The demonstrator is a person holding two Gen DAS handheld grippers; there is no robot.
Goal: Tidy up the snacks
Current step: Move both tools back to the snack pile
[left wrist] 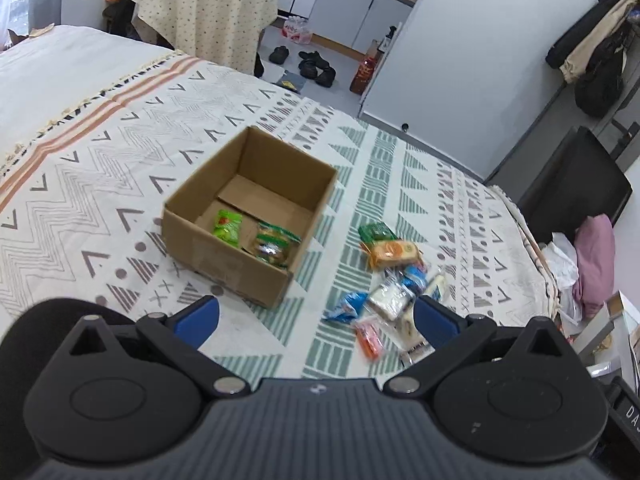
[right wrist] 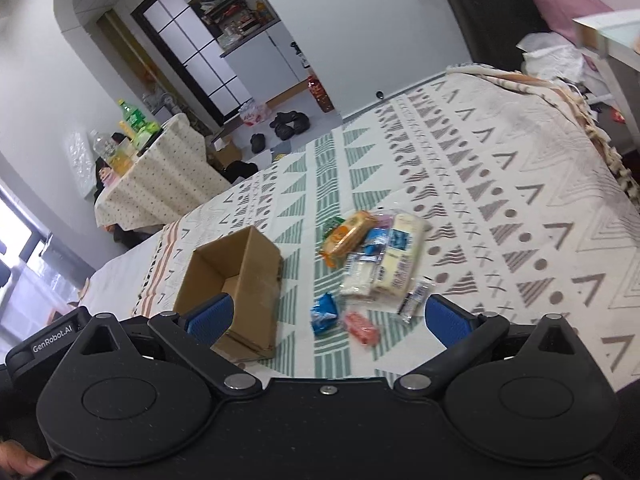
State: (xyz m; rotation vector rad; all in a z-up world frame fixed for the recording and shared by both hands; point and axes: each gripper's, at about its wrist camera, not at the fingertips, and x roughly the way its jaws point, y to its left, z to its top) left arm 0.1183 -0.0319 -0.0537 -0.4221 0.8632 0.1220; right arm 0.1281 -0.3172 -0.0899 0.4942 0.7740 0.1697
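Observation:
An open cardboard box (left wrist: pixel 224 248) stands on the patterned bedspread and holds a green packet (left wrist: pixel 228 227) and a clear bag of snacks (left wrist: pixel 274 245). To its right lies a pile of snack packets: an orange pack (left wrist: pixel 390 251), a blue packet (left wrist: pixel 346 306), a white pack (left wrist: pixel 390 298) and a pink one (left wrist: pixel 370 339). My left gripper (left wrist: pixel 316 318) is open and empty, above the bed in front of the box and pile. In the right wrist view the box (right wrist: pixel 248 280) is at left and the pile (right wrist: pixel 376 256) at centre. My right gripper (right wrist: pixel 326 318) is open and empty, just short of the pile.
The bedspread (left wrist: pixel 100 168) covers the whole bed. A round table with a dotted cloth (left wrist: pixel 204 12) stands beyond the bed. Shoes (left wrist: pixel 316 66) lie on the floor. A pink pillow (left wrist: pixel 596 264) and a dark chair (left wrist: pixel 576 184) are at the bed's right edge.

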